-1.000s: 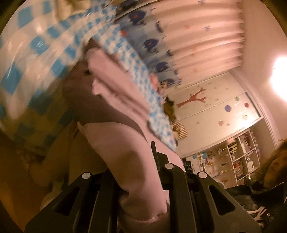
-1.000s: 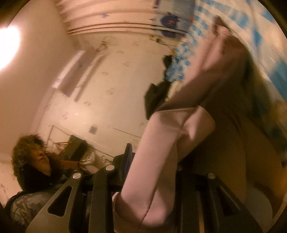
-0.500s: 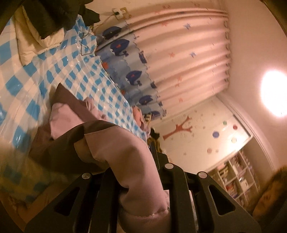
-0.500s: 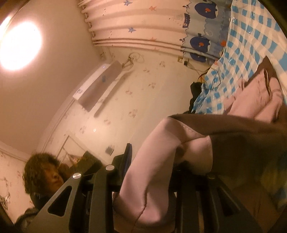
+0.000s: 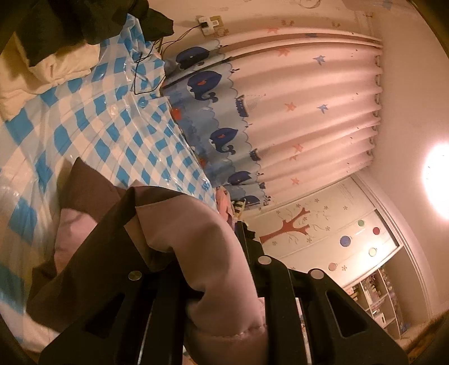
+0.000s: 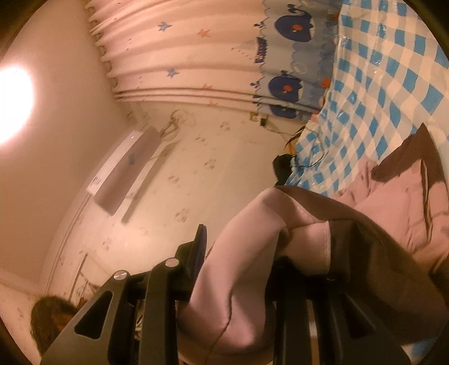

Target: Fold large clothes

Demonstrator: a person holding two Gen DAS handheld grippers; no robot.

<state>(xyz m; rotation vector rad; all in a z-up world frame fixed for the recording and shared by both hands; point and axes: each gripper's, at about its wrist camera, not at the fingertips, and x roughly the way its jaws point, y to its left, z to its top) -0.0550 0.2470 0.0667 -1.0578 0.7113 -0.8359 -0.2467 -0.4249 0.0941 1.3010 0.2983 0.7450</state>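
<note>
The bed [image 5: 92, 132] is carrying all items; a glossy blue-and-white checked cover [image 6: 393, 84] is lying over its surface. A curtain [image 5: 294, 118], pale with stars above and blue with whales below, is hanging along the far edge of the bed.

The garment [image 5: 196, 241], pink with a dark brown layer, is lying partly on the checked cover and partly hanging in the air. Its bulk is resting on the middle of the bed [image 6: 398, 213], and two pink portions are rising from there toward the grippers.

A cream pillow [image 5: 47, 70] is sitting at the head corner of the bed, with a dark cloth [image 5: 84, 19] lying on top of it.

The left gripper [image 5: 219, 280] is gripping one pink portion of the garment; its jaws are clamped fully onto the fabric, which is bulging out behind them.

The right gripper [image 6: 241, 280] is gripping the other pink portion; its jaws are pressing on a thick fold, with brown fabric draping over the right-hand jaw.

A black cable [image 5: 146, 67] is running from a wall socket [image 5: 209, 24] down onto the bed near the pillow corner
</note>
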